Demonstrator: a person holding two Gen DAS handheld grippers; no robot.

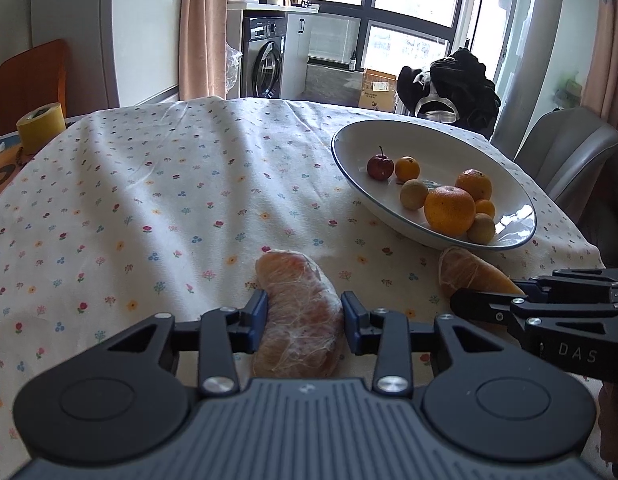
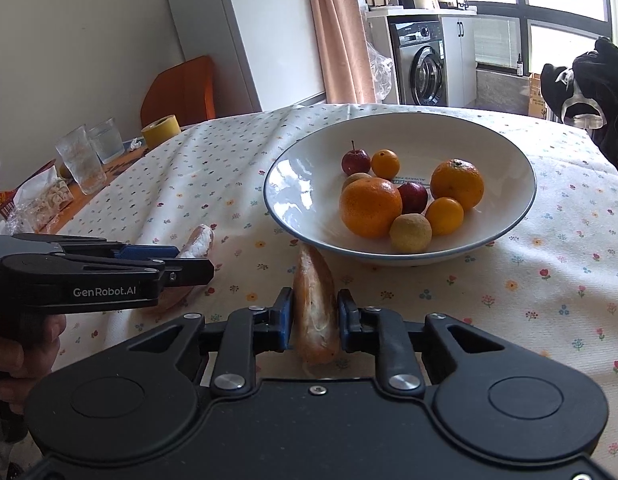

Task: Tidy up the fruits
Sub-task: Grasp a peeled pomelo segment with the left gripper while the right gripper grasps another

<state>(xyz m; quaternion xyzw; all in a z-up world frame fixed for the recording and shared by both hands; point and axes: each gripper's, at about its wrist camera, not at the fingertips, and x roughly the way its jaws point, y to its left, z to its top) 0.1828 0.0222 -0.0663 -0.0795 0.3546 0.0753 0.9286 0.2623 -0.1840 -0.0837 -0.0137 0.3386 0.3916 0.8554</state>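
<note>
Most of the job looks done: the white bowl (image 2: 281,184) on the floral tablecloth (image 1: 149,200) already holds the whole fruit: two big oranges (image 2: 371,207), a few small yellow-orange citrus (image 2: 444,216) and two small dark red fruits (image 2: 356,161). What's left, as far as you can see, is two peeled pomelo segments, both outside the bowl on the cloth at the near side.

Your left gripper (image 1: 304,322) has its blue pads on either side of the left segment (image 1: 297,312). The jaws are narrow, about segment width, but you can't tell if the pads are actually pressing or just bracketing it. It looks to be resting on the cloth, well left of the bowl.

Your right gripper (image 2: 313,320) is the same story with the right segment (image 2: 315,304): pads close on both sides, contact looks likely but not certain. That piece's far tip sits just under the bowl's near rim.

Judgement: approx two placements to go, i.e. lift each piece and set it in the bowl. There's free room on the bowl's left half.

Readable text: "GenRobot.AI" on the left tool's side, seen from the right wrist cam; "DAS" on the right tool's side, seen from the left wrist cam. There's printing on the bowl floor, too small to read. The yellow tape roll (image 1: 40,124) at far left has no legible label.
</note>
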